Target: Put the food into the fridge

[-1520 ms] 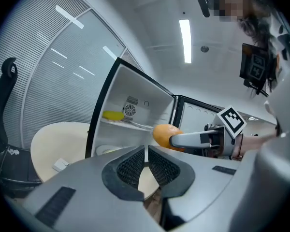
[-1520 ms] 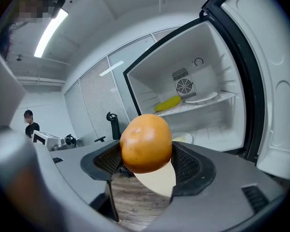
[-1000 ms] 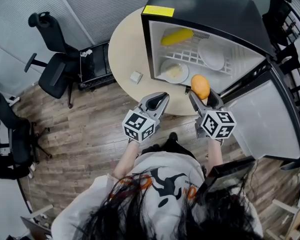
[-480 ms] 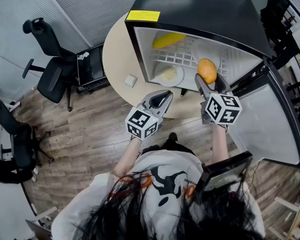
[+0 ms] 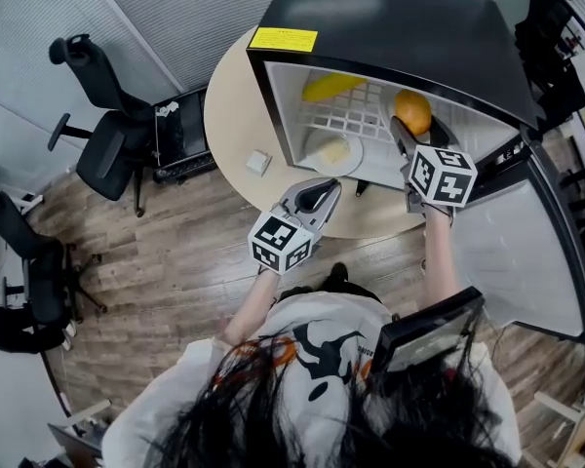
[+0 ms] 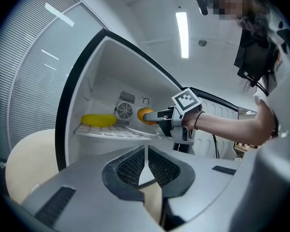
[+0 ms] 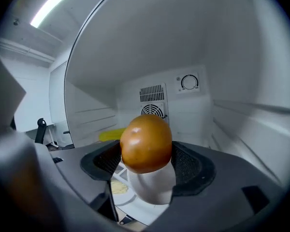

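Observation:
An orange fruit [image 5: 412, 111] [image 7: 146, 143] [image 6: 145, 115] is clamped in my right gripper [image 5: 414, 125] [image 7: 147, 164], which reaches inside the open mini fridge [image 5: 400, 27] above its white wire shelf [image 5: 356, 115]. On the shelf's left lies a yellow corn-like item [image 5: 331, 87] [image 6: 98, 120]. Below the shelf sits a white plate of pale food [image 5: 332, 152]. My left gripper [image 5: 312, 196] [image 6: 146, 157] hovers outside the fridge over the round table [image 5: 236, 105], its jaws closed together with nothing between them.
The fridge door [image 5: 526, 252] stands open to the right. A small white block [image 5: 258, 163] lies on the table left of the fridge. Black office chairs [image 5: 102, 115] stand on the wooden floor at the left.
My right gripper has carried the orange fruit from the fridge's front edge up and deeper inside, above the wire shelf. The left gripper has barely moved.

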{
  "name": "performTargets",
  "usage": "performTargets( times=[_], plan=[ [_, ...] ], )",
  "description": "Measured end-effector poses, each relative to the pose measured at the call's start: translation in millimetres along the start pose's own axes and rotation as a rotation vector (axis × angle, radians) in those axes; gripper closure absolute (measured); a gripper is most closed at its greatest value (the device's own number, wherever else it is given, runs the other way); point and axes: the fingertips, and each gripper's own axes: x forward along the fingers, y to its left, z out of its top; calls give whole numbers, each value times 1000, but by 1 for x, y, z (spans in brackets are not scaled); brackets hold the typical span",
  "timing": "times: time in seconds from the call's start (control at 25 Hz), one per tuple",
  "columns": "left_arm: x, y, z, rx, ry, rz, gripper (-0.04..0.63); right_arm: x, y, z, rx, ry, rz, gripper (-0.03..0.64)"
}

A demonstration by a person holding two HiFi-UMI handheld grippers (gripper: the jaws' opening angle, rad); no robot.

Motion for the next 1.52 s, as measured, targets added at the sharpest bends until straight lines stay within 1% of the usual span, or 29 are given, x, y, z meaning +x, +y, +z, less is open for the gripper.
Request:
performTargets(
  times=[0.24, 0.68, 0.96, 1.12, 1.36, 1.52],
  plan=[
    [0, 7, -1, -3, 5, 14, 575, 21, -11, -7, -7, 36, -20, 281],
    [4, 11, -2, -10, 7, 16, 575, 32, -15, -11, -133, 99, -61, 281],
    [4, 12, -2, -17, 4, 17, 575, 31, -14, -13, -147, 88, -61, 281],
    [3, 14, -3, -19, 3, 23, 575, 27, -17, -9, -116, 51, -76, 279],
    [2, 16, -3, -25, 1, 32, 575, 14, -13, 0, -112, 11, -74, 279],
    [3, 14, -2, -22, 0, 25, 575, -6, -3, 12, -98, -40, -53, 279]
  ],
)
